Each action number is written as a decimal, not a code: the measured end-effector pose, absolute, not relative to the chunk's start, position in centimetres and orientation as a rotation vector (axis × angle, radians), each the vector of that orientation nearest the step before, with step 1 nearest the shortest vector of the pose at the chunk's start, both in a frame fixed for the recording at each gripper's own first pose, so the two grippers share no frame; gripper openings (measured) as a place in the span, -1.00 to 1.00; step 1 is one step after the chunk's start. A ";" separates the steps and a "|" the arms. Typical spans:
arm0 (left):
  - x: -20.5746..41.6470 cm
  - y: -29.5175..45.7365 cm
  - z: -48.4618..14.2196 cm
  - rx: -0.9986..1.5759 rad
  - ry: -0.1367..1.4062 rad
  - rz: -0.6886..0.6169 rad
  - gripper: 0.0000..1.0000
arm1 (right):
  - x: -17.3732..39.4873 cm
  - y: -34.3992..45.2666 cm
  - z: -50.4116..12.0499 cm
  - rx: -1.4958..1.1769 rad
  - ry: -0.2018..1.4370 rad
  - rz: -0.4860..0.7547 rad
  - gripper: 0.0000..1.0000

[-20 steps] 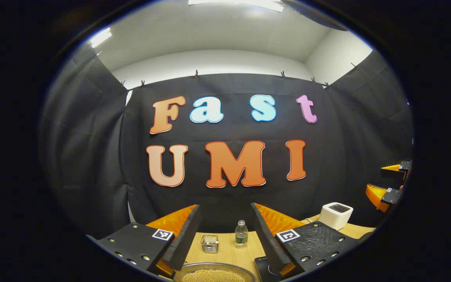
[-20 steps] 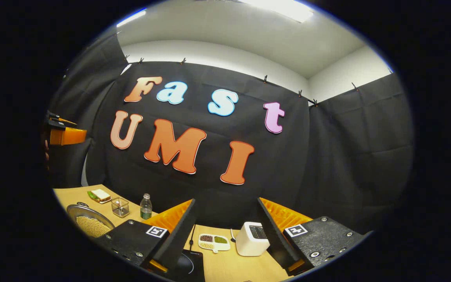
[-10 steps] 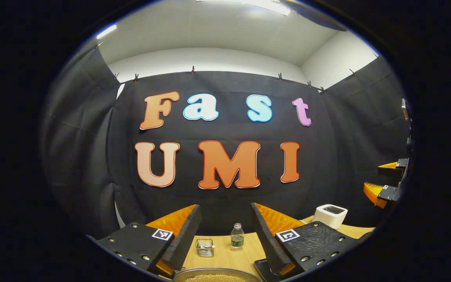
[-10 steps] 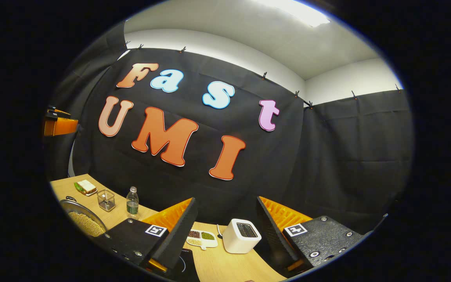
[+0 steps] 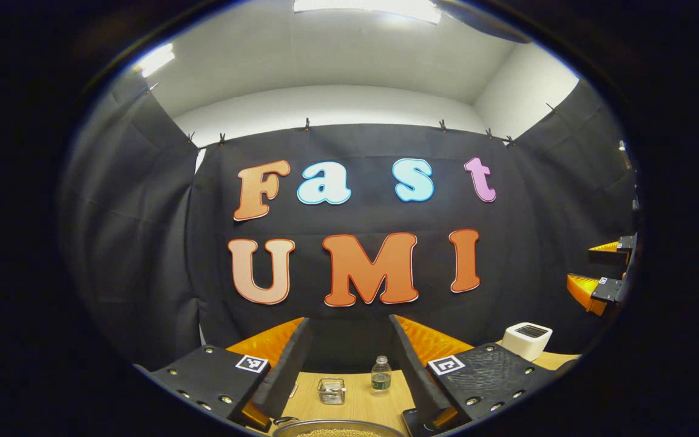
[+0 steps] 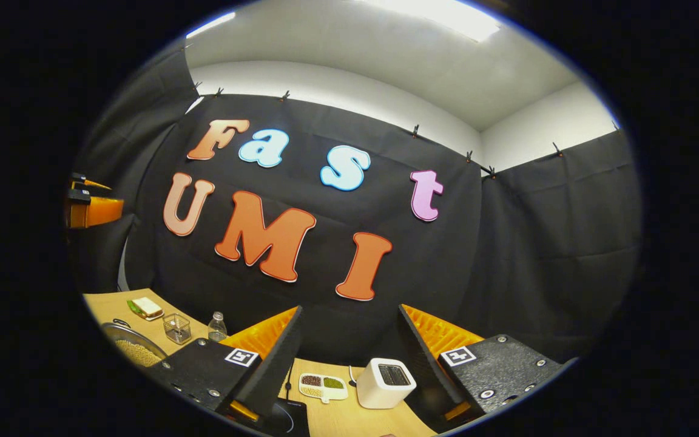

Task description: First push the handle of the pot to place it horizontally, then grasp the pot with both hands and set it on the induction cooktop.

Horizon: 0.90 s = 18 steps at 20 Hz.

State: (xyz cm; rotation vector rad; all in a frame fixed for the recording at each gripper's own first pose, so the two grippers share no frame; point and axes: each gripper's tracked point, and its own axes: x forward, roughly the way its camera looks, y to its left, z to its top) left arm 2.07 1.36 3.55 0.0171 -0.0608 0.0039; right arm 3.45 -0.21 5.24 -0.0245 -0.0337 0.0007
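- Jaws of our left gripper (image 5: 349,358) stand wide apart, gripping nothing, raised above the worktop (image 5: 358,400).
- Jaws of our right gripper (image 6: 349,352) are likewise spread and empty; its orange fingers also show at the far right of the left gripper view.
- We see the pot (image 5: 337,428), a metal pan filled with small yellow grains, at the bottom edge between our left fingers; its handle is too small to judge.
- We see a corner of the black induction cooktop (image 6: 289,416) just right of the pot, by our right gripper's left finger.
- Behind the pot stand a glass cup (image 5: 330,391) and a water bottle (image 5: 380,376) whose green label we cannot read.
- Further right we see a white toaster (image 6: 384,382), a divided dish (image 6: 323,383) and a sandwich (image 6: 146,308).
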 end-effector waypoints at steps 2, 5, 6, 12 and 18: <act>1.8 0.7 3.5 0.009 -0.053 0.007 0.59 | 3.6 -0.2 5.8 -0.012 -0.054 0.027 0.87; 1.3 -0.9 2.4 -0.011 -0.005 -0.020 0.32 | 4.0 -0.4 5.8 0.000 -0.074 0.053 0.87; 1.2 -1.6 1.8 -0.022 0.017 -0.032 0.14 | 4.1 -0.5 5.6 0.006 -0.072 0.059 0.87; 0.8 -2.0 -2.4 -0.055 0.175 -0.059 -0.95 | 4.5 -0.7 4.2 0.024 -0.051 0.083 0.87; -1.2 -4.0 -12.0 -0.025 0.534 -0.152 -0.96 | 4.8 -1.0 3.3 0.029 -0.034 0.100 0.87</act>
